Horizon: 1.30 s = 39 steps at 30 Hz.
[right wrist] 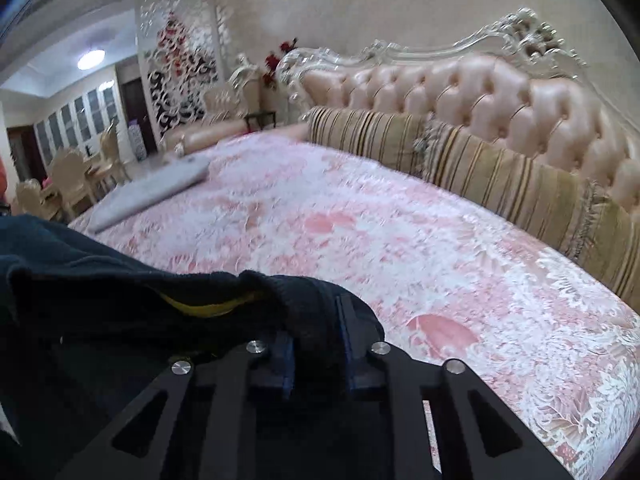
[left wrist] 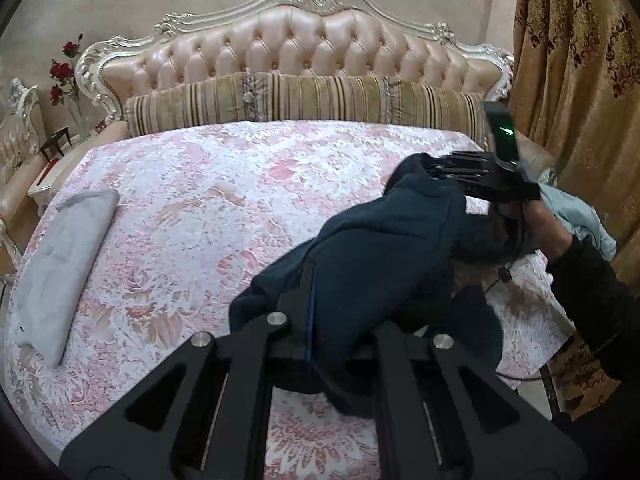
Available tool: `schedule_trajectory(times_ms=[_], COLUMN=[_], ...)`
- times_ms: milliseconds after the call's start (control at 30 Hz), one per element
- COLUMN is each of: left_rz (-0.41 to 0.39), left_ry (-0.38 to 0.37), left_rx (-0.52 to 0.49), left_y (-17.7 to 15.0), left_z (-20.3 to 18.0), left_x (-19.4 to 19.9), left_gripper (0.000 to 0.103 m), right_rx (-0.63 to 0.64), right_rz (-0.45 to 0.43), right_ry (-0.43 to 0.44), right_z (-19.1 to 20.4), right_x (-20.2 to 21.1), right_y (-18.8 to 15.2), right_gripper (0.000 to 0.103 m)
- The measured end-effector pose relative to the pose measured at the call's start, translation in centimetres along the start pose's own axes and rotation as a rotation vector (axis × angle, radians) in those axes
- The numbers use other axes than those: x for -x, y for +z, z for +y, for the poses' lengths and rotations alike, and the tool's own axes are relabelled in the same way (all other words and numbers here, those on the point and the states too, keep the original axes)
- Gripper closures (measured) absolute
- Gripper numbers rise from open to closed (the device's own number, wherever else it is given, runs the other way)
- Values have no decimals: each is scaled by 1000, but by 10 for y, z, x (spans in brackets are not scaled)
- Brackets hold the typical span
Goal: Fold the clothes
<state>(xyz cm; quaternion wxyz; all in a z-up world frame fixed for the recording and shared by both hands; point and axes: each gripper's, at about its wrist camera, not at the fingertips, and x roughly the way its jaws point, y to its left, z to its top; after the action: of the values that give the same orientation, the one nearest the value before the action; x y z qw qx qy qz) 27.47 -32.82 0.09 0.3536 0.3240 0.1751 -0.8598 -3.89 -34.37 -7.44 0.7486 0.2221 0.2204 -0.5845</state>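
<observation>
Over the pink floral bed point(left wrist: 208, 208), a dark navy garment point(left wrist: 384, 248) hangs stretched between both grippers. From the left wrist camera, the left gripper point(left wrist: 320, 356) has its jaws closed on the garment's near end, while the right gripper point(left wrist: 452, 178) clamps the far end, with a pale blue cloth point(left wrist: 580, 216) behind the hand holding it. Only the right wrist camera shows the right gripper point(right wrist: 318, 344) up close, jaws narrow with navy fabric pinched between the blue pads point(right wrist: 345, 344), plus a yellow strip point(right wrist: 204, 307) inside the fold. A folded grey garment point(left wrist: 60, 264) lies at the bed's left edge.
</observation>
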Motion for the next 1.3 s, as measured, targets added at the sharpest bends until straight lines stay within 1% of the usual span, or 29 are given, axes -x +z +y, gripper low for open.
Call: schedule_trajectory(times_ms=[67,133,200,267,333,400,467,533,567,667,700,733,767,800,833,867,933,1000,1067,1100,1133,1167,1200,1300], left_rz=[-28,-81,-133,-200,-218,-219,-167,-105,-72,1,18,8,-2,-12,-27,-55,-61,-85,-128,-149,-154,-139,-131,-193], left_ry=[20,25,30,13,-26,-44,-58,-72,-70,-52,-39,-15,8,32,56,77,85,64,12,7,-17,-77,-122,-90], left_rx=[19,34,45,27,17,30,57,89,105,152,164,177,189,201,213,224,242,258,192,142,100,88,68,-82], left_y=[7,23,39,61,77,88,83,73,61,27,16,7,-2,-11,-19,-26,-38,-53,-65,-69,-73,-74,-75,-76], left_z=[9,19,28,30,34,41,50,60,64,70,72,74,76,78,80,82,85,80,62,49,36,27,16,-22], left_x=[7,22,37,54,59,51,28,2,-12,-41,-46,-43,-41,-38,-34,-26,-15,0,14,21,25,26,27,26], left_gripper=[97,97,97,97,97,97,97,97,97,88,80,65,53,31,18,14,14,14,14,14,14,14,15,19], right_rx=[1,0,17,58,96,104,109,76,58,12,4,-9,-22,-33,-45,-57,-71,-65,-65,-64,-62,-59,-59,-59], right_rz=[-53,-119,-195,-272,-310,-313,-267,-194,-167,-99,-82,-68,-58,-48,-48,-50,-49,-45,-40,-41,-42,-44,-44,-43], right_ry=[-36,-66,-111,-174,-232,-255,-268,-259,-252,-234,-230,-223,-220,-219,-219,-219,-218,-223,-222,-220,-220,-220,-218,-220], right_z=[8,17,31,48,68,78,85,84,85,88,91,93,95,97,96,95,94,95,95,95,94,92,92,92], right_x=[24,54,97,140,178,192,183,159,148,117,107,98,91,85,82,80,75,71,69,69,70,71,70,71], right_y=[9,23,45,67,88,93,84,61,48,10,-3,-11,-18,-25,-30,-34,-40,-41,-41,-41,-40,-40,-40,-43], right_gripper=[88,89,90,90,90,90,90,90,90,90,90,90,90,90,90,90,90,90,90,90,90,90,90,90])
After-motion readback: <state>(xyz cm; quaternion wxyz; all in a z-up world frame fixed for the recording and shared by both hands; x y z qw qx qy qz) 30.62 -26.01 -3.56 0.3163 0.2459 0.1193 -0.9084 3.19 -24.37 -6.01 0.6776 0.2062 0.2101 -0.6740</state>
